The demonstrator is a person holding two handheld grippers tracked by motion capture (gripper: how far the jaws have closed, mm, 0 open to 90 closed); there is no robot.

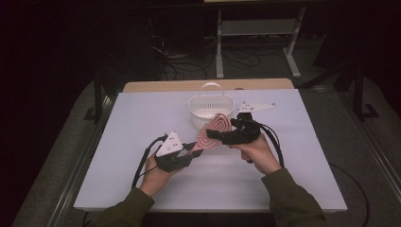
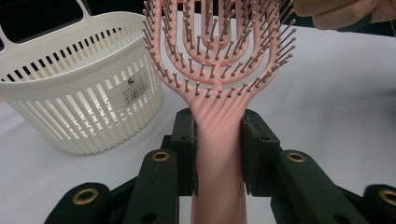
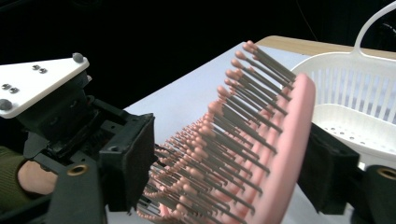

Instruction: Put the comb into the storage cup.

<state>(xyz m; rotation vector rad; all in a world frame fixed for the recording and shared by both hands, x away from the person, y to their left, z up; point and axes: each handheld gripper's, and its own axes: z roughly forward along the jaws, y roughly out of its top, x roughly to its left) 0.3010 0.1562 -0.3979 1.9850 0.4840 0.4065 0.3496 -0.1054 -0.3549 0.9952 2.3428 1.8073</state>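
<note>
Hairbrush pink, vented, ball-tipped bristles; left gripper clamps handle, right gripper straddles head, unclenched.

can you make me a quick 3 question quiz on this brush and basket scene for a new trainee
1. True or false: the left gripper is clamped on the handle of the pink hairbrush.
2. Which part of the hairbrush sits between the jaws of the right gripper? A) the handle B) the bristled head C) no part of it
3. Name the container standing on the white table just beyond the hairbrush.

Key
1. True: both pads press on the handle in the left gripper view.
2. B: one jaw faces the bristle tips, the other the back of the head.
3. The white slotted basket with a loop handle, upright.
</note>
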